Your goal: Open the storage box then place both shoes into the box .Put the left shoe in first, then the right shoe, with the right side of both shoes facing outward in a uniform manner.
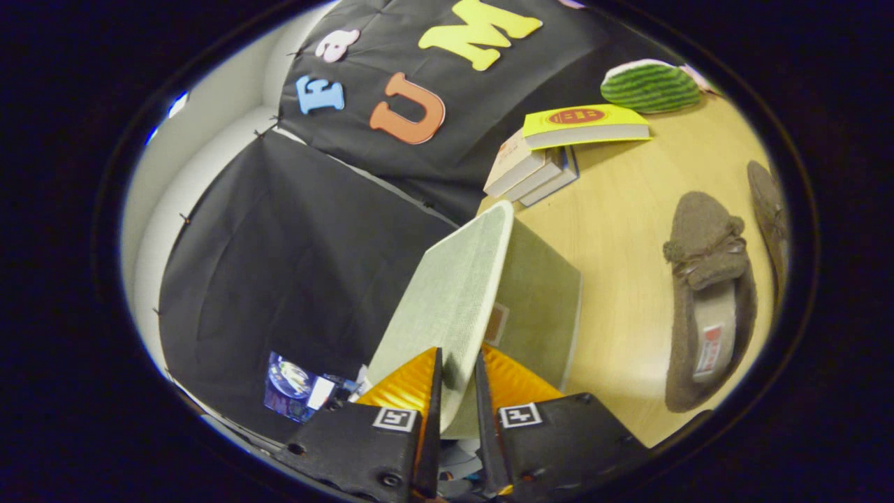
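Note:
My gripper (pixel 457 381) is shut on the pale green fabric lid (pixel 447 293) of the storage box, pinching its near edge between both fingers. The lid is swung up and stands tilted over the box body (pixel 541 297), which rests on the wooden table. A brown furry shoe (pixel 709 293) with a pompom lies on the table beside the box, sole down, its opening toward me. Beyond it lies the second brown shoe (pixel 768 209), only partly seen.
A stack of books (pixel 534 171) with a yellow-covered one (pixel 583 124) on top sits on the wooden table (pixel 621 209) beyond the box. A green striped plush item (pixel 649 85) lies further back. Black cloth walls the booth behind the box.

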The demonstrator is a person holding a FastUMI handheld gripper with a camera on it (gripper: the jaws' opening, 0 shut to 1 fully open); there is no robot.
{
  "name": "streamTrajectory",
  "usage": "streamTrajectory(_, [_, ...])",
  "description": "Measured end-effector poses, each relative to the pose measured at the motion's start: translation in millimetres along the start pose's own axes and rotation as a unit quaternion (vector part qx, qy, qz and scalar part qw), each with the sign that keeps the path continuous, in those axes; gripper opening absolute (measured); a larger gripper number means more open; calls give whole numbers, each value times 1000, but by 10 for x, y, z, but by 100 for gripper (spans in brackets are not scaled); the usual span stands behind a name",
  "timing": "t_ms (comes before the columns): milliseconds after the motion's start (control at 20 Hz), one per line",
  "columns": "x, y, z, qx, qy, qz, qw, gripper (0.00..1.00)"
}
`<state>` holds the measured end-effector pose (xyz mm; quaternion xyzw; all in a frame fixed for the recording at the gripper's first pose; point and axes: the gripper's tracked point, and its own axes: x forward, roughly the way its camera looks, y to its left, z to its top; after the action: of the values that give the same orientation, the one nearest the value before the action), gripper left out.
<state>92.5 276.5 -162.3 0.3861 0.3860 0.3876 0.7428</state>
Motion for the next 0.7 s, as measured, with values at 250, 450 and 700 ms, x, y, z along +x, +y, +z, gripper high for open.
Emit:
streamTrajectory(250, [-143,474,97,22,-23,47,998,6])
streamTrajectory(450, [-67,973,149,-19,-31,56,998,6])
streamTrajectory(700, [293,1637,110,-83,-17,61,995,6])
